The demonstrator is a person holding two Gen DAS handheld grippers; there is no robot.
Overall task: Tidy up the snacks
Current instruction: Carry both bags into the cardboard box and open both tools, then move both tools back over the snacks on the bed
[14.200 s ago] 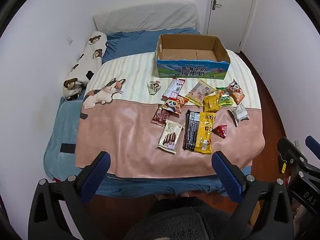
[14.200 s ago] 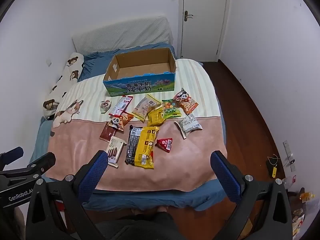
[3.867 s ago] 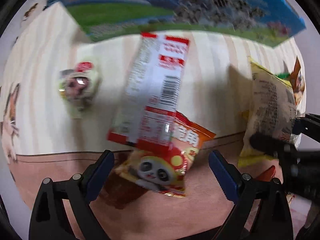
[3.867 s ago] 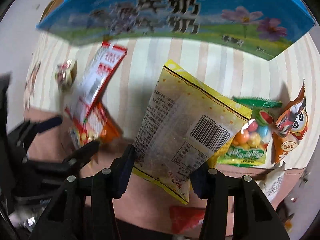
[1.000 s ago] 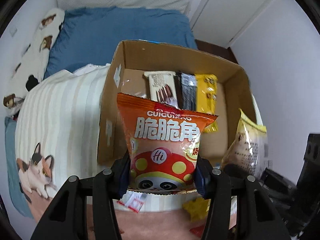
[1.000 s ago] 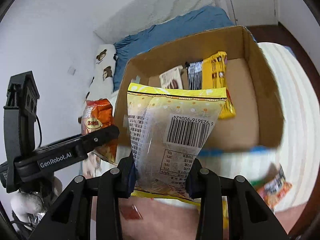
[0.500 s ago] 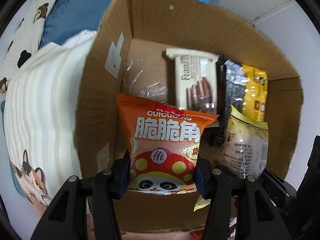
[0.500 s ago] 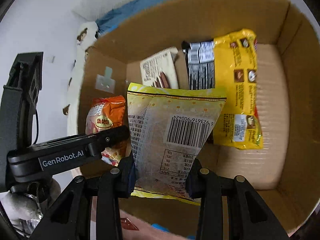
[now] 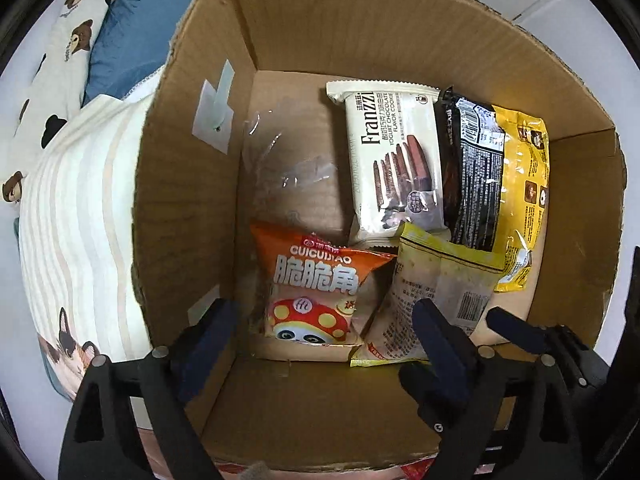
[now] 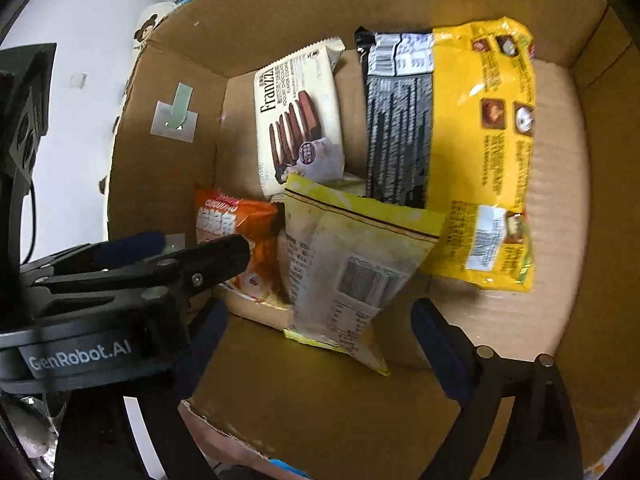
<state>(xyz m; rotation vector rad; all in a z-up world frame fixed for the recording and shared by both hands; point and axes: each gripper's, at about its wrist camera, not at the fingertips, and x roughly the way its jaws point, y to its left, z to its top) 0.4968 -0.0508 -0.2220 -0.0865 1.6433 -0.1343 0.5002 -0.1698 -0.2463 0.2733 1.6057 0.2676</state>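
Note:
Both grippers point down into the cardboard box (image 9: 188, 184). My left gripper (image 9: 322, 334) has its jaws opening; the orange panda snack bag (image 9: 316, 292) lies free between them on the box floor, by the left wall. My right gripper (image 10: 324, 332) is opening too, and the pale yellow bag (image 10: 352, 264) leans loose between its fingers, no pad pressing it. That bag (image 9: 436, 292) rests beside the orange one (image 10: 236, 220). A white wafer pack (image 9: 396, 160) and a black-and-yellow bag (image 9: 492, 168) lie further back. The left gripper (image 10: 192, 248) shows at the left in the right wrist view.
The box walls (image 10: 600, 200) rise on every side of both grippers. Left of the box lies the striped blanket with a cat print (image 9: 80, 200), with a bear-print pillow (image 9: 60, 40) and blue sheet beyond. A red wrapper (image 9: 416, 470) peeks out below the box's near wall.
Both grippers sank into the box, then opened. The orange bag and the pale yellow bag left the pads and dropped to the box floor side by side.

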